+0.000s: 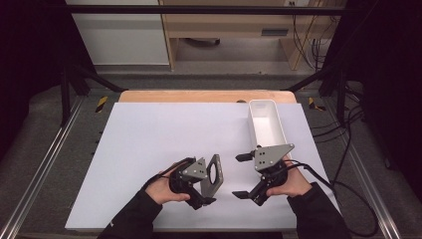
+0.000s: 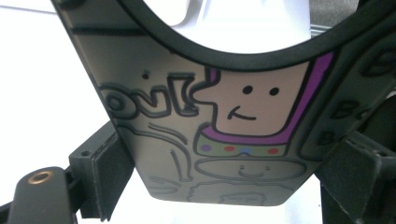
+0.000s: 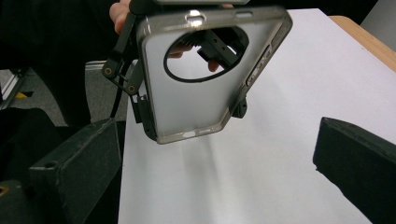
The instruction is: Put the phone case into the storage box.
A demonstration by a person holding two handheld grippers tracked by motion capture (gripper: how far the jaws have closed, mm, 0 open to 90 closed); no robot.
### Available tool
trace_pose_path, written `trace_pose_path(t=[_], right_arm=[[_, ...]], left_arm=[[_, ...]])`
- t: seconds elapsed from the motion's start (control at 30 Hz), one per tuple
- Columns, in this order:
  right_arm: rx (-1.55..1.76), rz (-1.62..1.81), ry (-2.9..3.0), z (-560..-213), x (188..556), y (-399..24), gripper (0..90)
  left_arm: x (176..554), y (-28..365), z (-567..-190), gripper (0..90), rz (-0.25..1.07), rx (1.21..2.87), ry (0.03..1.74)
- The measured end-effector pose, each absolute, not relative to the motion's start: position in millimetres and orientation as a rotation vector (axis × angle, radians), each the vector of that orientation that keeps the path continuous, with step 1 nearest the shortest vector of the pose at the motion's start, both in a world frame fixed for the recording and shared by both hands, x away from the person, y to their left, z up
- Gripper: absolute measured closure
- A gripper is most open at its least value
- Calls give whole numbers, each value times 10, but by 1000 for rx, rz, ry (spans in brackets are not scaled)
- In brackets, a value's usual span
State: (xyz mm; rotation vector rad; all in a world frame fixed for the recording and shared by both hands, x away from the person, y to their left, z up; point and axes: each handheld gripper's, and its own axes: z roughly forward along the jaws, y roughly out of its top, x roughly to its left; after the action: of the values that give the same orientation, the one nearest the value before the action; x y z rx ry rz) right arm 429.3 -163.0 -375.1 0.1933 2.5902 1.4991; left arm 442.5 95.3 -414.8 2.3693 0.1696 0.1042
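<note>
Left gripper (image 1: 203, 191) pinches the grey, cartoon-printed phone case with a round camera cutout (image 1: 215, 172), held upright above the white sheet's (image 1: 149, 149) near edge. Right gripper (image 1: 242, 175), jaws spread wide, faces it. Risk: edge-only grip; a nudge could twist it free.

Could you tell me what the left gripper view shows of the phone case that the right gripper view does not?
The left gripper view shows the printed side of the case: a cartoon smiling face, purple outline, coloured dots and line drawings, with a jaw on either edge. The right gripper view shows the plain inner side, the whole outline with its frame and side buttons, the case held up clear of the white sheet, and the left gripper behind it. Both show the case's large round camera hole and the sheet.
</note>
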Motion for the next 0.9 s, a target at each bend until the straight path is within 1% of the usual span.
trace_pose_path(t=[0.43, 0.9], right_arm=[[193, 1551, 2594, -3828, 4299, -1573, 17], [175, 1588, 2586, -3769, 4325, -1468, 22]], left_arm=[[4421, 979, -4130, 114, 102, 2292, 161], [4419, 970, -4065, 114, 93, 2254, 133]])
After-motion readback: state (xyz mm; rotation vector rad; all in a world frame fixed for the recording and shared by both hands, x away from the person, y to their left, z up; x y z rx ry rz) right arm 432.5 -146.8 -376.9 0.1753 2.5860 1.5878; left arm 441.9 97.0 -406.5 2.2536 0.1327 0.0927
